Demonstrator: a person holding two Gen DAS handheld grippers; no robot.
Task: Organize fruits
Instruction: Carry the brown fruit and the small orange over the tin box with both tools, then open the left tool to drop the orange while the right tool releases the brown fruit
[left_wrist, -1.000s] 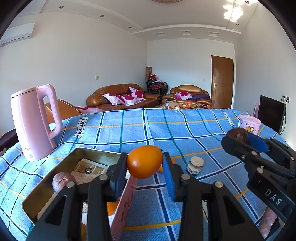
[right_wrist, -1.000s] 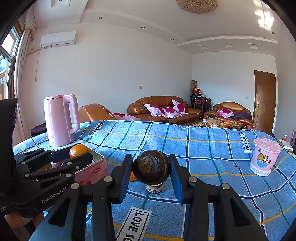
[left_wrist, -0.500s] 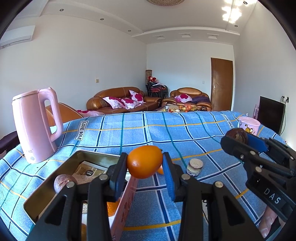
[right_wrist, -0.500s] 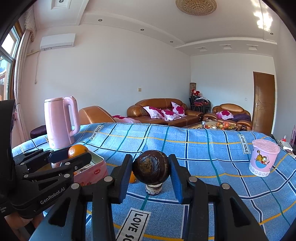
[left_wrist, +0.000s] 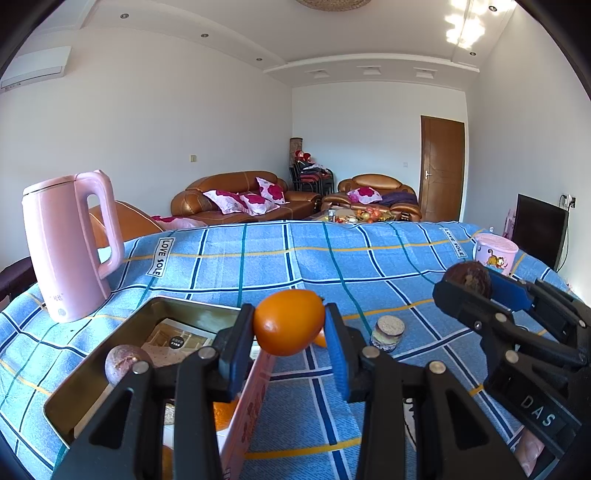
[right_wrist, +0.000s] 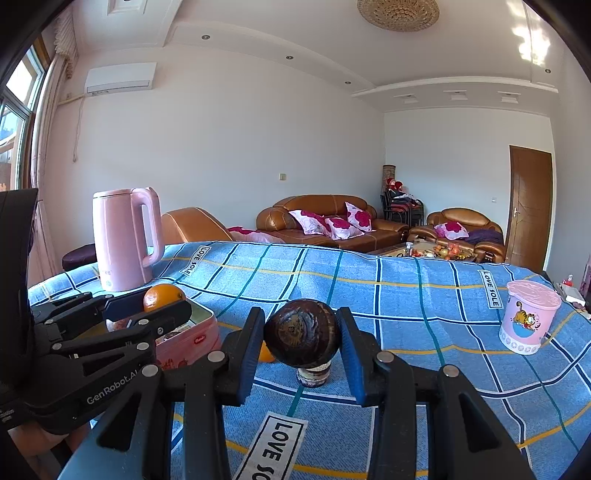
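Note:
My left gripper (left_wrist: 290, 325) is shut on an orange (left_wrist: 288, 322) and holds it above the right rim of an open pink tin box (left_wrist: 159, 306). A purplish round fruit (left_wrist: 123, 363) and another orange (left_wrist: 223, 415) lie in the tin. My right gripper (right_wrist: 302, 336) is shut on a dark brown round fruit (right_wrist: 302, 334), held above the blue checked cloth to the right of the tin (right_wrist: 199, 332). The right gripper (left_wrist: 467, 282) also shows at the right of the left wrist view. Another orange fruit (right_wrist: 266, 353) lies on the cloth beside the tin.
A pink kettle (left_wrist: 68, 243) stands at the back left of the tin. A small jar (left_wrist: 386, 332) stands on the cloth just right of the tin. A pink lidded cup (right_wrist: 528, 317) stands at the far right. Sofas stand beyond the table.
Both grippers have risen slightly with their fruits still held. Nothing was let go.

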